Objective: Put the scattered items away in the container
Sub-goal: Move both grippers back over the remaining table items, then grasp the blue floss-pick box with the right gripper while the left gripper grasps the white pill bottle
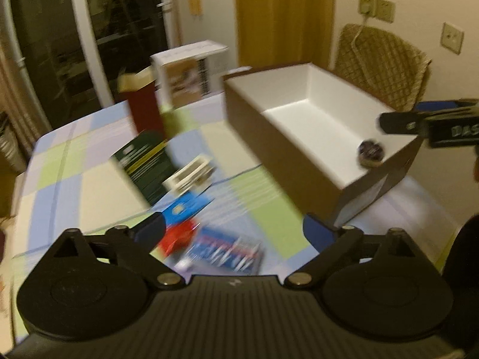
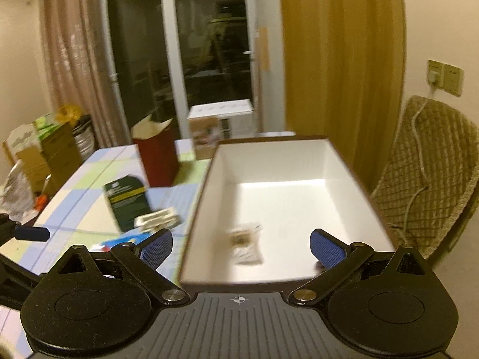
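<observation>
The brown box with a white inside (image 1: 287,146) stands on the checked tablecloth; it also shows in the right wrist view (image 2: 203,209). A small packet (image 2: 245,243) lies on its floor, seen as a dark round item (image 1: 370,150) in the left wrist view. My right gripper (image 2: 241,246) is open and empty above the box's near end. My left gripper (image 1: 233,229) is open and empty above scattered items: a blue and red pack (image 1: 230,249), a blue card (image 1: 187,208), a red item (image 1: 176,237), a white small box (image 1: 191,175) and a dark green booklet (image 1: 145,166).
A dark red open carton (image 1: 143,109) and a white carton (image 1: 188,71) stand at the table's far side. A woven chair (image 2: 425,179) stands right of the box. Cardboard boxes (image 2: 45,149) are stacked left of the table. The frames are blurred.
</observation>
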`<action>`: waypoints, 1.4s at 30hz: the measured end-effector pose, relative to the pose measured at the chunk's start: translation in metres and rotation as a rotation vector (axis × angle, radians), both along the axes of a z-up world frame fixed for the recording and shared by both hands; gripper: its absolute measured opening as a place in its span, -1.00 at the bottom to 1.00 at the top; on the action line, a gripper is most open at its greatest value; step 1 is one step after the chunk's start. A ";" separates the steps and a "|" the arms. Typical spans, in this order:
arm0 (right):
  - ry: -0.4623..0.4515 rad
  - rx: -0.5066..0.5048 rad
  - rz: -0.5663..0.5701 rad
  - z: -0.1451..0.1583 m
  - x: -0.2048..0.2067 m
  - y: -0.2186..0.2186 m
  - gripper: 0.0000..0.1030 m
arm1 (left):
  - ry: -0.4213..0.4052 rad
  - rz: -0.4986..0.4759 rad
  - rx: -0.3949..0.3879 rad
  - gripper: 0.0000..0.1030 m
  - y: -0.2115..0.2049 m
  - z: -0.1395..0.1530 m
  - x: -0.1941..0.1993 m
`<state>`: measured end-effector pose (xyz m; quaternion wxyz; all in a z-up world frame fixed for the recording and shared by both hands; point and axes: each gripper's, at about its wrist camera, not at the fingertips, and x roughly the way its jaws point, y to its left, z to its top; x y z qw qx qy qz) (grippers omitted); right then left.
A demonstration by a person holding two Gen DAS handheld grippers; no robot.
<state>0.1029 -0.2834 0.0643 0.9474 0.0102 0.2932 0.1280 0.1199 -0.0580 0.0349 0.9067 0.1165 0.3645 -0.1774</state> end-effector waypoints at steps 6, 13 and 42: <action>0.028 0.011 0.081 -0.007 -0.024 0.031 1.00 | 0.027 0.093 0.058 0.97 0.052 -0.016 -0.026; 0.045 -0.035 0.236 -0.016 -0.037 0.072 1.00 | 0.049 0.167 0.038 0.97 0.088 -0.026 -0.039; 0.226 -0.247 0.578 -0.130 0.069 0.161 0.56 | 0.172 0.125 -0.007 0.97 0.097 -0.093 0.008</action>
